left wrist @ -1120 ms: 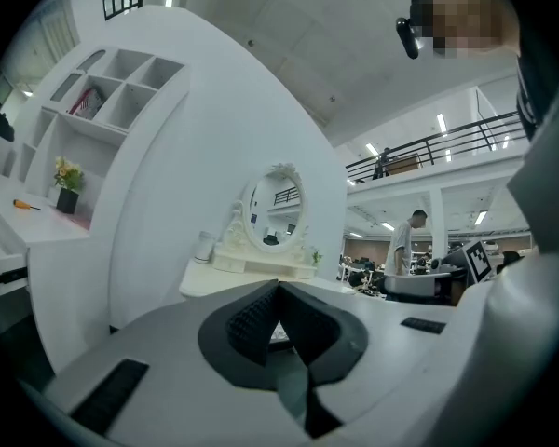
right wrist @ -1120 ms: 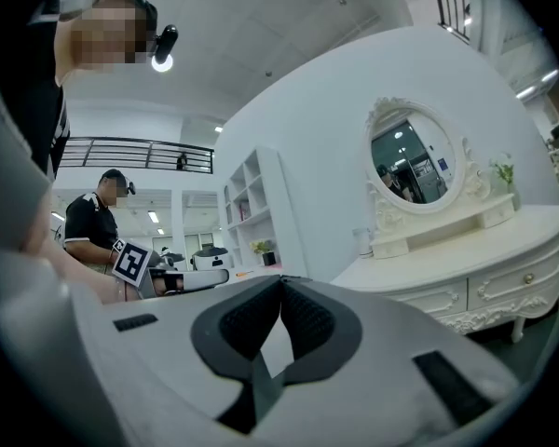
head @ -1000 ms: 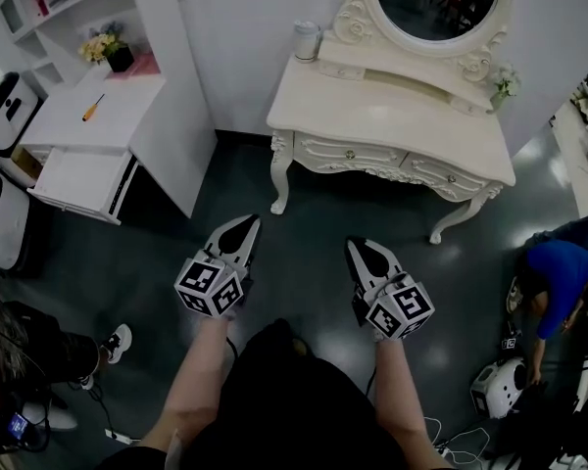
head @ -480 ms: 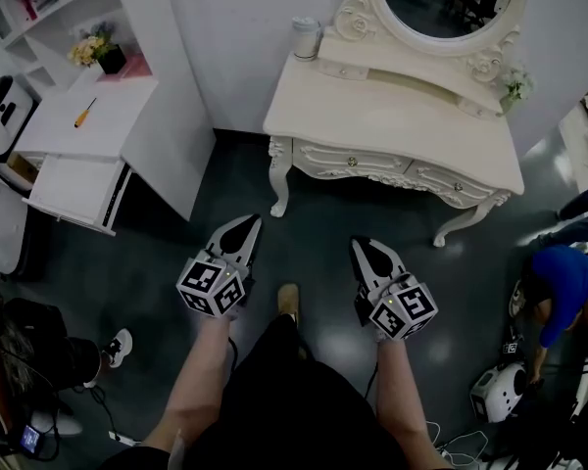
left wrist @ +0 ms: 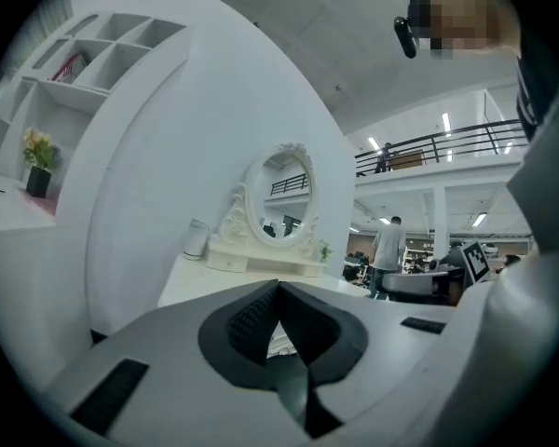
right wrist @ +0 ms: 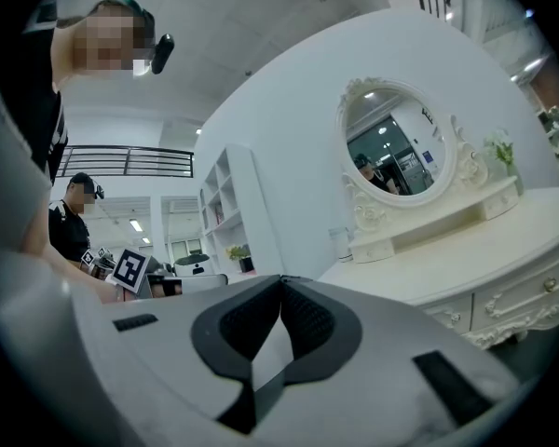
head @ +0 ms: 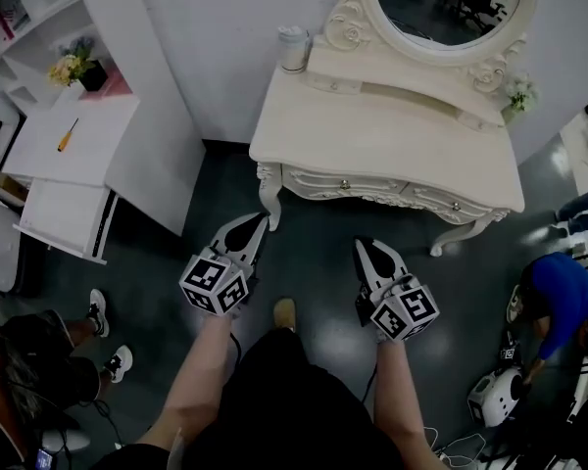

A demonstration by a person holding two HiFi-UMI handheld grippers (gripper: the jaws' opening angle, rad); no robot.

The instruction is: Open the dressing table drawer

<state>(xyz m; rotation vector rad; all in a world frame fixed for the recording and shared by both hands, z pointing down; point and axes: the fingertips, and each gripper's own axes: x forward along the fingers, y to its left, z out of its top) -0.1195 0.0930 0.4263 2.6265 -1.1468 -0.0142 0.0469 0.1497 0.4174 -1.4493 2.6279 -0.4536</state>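
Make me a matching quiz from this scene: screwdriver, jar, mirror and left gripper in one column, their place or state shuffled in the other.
1. screwdriver
2. jar
3. mirror
4. left gripper

a. shut, holding nothing
b. on the dressing table, left rear corner
c. on the white desk
d. oval, in a carved frame

Pairs: 1c, 2b, 3d, 4a

At the dressing table [head: 392, 130], set against the wall, two grippers are held before its front.
The left gripper [head: 256, 221] and right gripper [head: 366, 247] hang side by side above the floor, near the drawers [head: 345, 183]. A mirror [head: 449, 8] rises at the table's back. A canister [head: 292, 47] stands at its back left corner and, apparently, a small vase [head: 519, 92] at the right. A desk [head: 49, 160] lies to the left, with a screwdriver [head: 67, 135] on it.
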